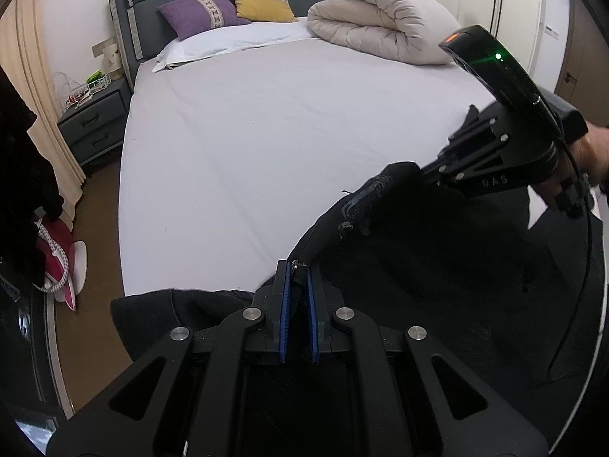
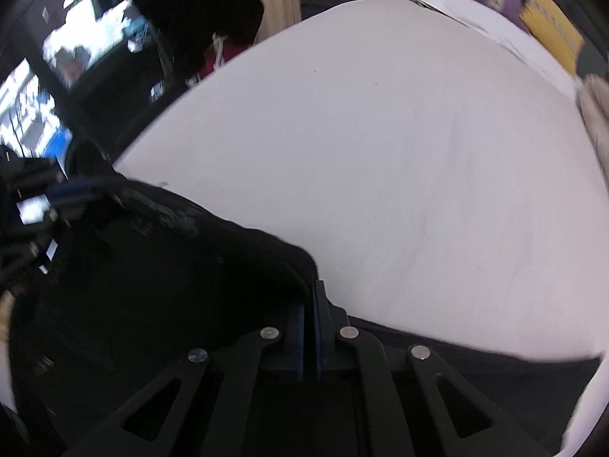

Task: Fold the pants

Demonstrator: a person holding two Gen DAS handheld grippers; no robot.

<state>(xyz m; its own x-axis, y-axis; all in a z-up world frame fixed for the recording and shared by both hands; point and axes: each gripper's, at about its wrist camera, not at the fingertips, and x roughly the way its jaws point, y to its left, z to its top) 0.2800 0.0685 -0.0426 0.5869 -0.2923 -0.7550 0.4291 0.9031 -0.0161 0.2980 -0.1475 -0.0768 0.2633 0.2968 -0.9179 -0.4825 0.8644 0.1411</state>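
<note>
Black pants (image 1: pixel 418 266) lie bunched at the near edge of the white bed sheet (image 1: pixel 266 152). My left gripper (image 1: pixel 298 271) is shut on the waistband edge, the fabric pinched between its blue pads. In the left wrist view my right gripper (image 1: pixel 432 177) reaches down from the right in a person's hand, its tips buried in the same dark cloth. The right wrist view is blurred; it shows the right gripper (image 2: pixel 312 290) shut on a corner of the pants (image 2: pixel 152 285). The left gripper (image 2: pixel 82 189) holds the cloth at the far left.
A rolled beige duvet (image 1: pixel 380 26) lies at the head of the bed, with a purple pillow (image 1: pixel 201 11) and a yellow pillow (image 1: pixel 262 0). A grey nightstand (image 1: pixel 95 125) stands left of the bed. A red and pink item (image 1: pixel 57 259) lies on the floor.
</note>
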